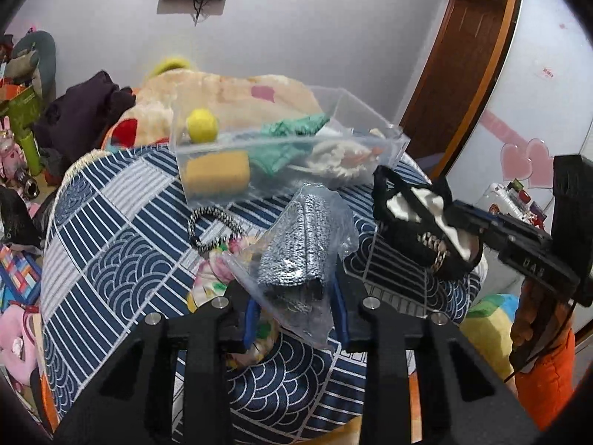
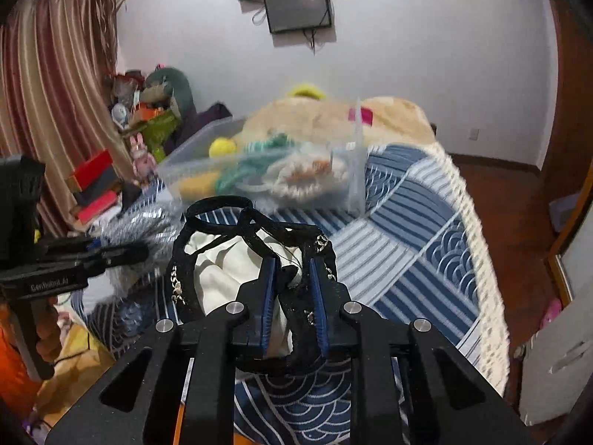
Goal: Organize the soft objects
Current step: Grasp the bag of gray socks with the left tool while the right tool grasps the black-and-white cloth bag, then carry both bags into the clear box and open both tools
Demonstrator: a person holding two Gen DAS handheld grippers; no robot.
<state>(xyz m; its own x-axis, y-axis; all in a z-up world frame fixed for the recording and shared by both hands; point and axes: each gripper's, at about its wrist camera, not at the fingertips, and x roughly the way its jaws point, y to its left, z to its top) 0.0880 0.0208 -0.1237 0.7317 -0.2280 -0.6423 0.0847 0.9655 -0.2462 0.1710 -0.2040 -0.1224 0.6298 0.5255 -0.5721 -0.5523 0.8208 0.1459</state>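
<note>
A clear plastic bin (image 1: 389,144) sits on the blue patterned bed and holds a yellow ball (image 1: 202,125), a yellow sponge (image 1: 217,174), green cloth and white rope. My left gripper (image 1: 292,293) is shut on a clear bag with grey knit fabric (image 1: 296,241), held above the bed in front of the bin. My right gripper (image 2: 292,263) is shut on a black lace pouch with white lining (image 2: 229,259), also seen in the left wrist view (image 1: 418,222). The bin shows blurred in the right wrist view (image 2: 355,170).
A black-and-white braided cord (image 1: 213,228) and a pastel floral cloth (image 1: 211,278) lie on the bedspread (image 1: 111,241). A plush blanket (image 1: 241,92) lies behind the bin. Toys and boxes crowd the left floor (image 2: 148,129). A wardrobe door (image 1: 537,92) stands right.
</note>
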